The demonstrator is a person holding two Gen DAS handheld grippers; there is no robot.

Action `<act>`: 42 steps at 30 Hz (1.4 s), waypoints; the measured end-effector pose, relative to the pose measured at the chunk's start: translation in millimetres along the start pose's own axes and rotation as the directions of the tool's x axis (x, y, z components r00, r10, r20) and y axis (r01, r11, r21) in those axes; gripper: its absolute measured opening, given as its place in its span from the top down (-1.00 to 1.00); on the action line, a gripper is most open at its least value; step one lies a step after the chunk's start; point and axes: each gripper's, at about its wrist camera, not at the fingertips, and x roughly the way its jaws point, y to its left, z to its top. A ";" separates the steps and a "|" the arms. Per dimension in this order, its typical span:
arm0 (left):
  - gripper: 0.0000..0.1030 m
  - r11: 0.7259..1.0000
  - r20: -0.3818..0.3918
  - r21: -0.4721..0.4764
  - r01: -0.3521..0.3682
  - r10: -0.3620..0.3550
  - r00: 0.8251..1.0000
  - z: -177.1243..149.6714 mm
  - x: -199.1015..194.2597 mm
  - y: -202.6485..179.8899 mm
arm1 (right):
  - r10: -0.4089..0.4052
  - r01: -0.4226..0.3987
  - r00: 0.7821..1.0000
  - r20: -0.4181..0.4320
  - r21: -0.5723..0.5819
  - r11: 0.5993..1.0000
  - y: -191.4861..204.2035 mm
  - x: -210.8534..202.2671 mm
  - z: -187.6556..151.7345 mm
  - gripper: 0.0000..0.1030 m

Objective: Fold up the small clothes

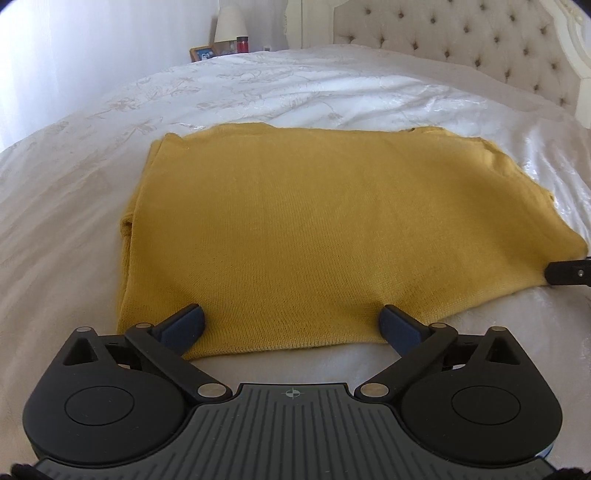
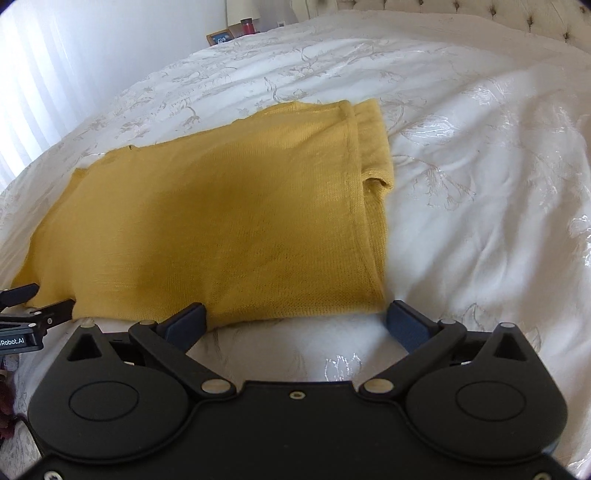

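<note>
at the near edge of the bed, the left gripper [image 1: 291,325] stands released, its two blue-padded fingers [image 1: 184,326] spread wide over the near hem of the yellow knit garment [image 1: 314,229]; the pads sit above the fabric on either side and pinch nothing. the right gripper [image 2: 295,321] is likewise released, jaws fully apart: its left finger [image 2: 186,321] lies over the garment's near hem, its right finger [image 2: 406,323] just beyond the garment's near right corner, over bare bedspread [image 2: 480,221]. in each wrist view the other tool shows only as a black tip at the frame's side, next to the garment's near corner.

the garment lies flat on the white, flower-patterned bedspread, folded into a rough rectangle (layered edges and a cuff-like opening show along its right side in the right wrist view, and a similar tucked edge along its left side in the left wrist view). its near hem runs close to the bed's near edge.

beyond it stretches rumpled bedspread, then a tufted headboard [image 1: 461,48] at the far right. past the far left corner stand a lamp [image 1: 229,24], a red jar [image 1: 242,44] and a small picture frame [image 1: 203,53].
</note>
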 end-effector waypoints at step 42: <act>-0.94 0.994 -0.029 -0.091 -0.057 0.054 0.998 47.8 -21.7 -15.8 | 0.296 -0.312 0.950 0.100 0.266 0.912 -75.5 46.9 78.1 -1.00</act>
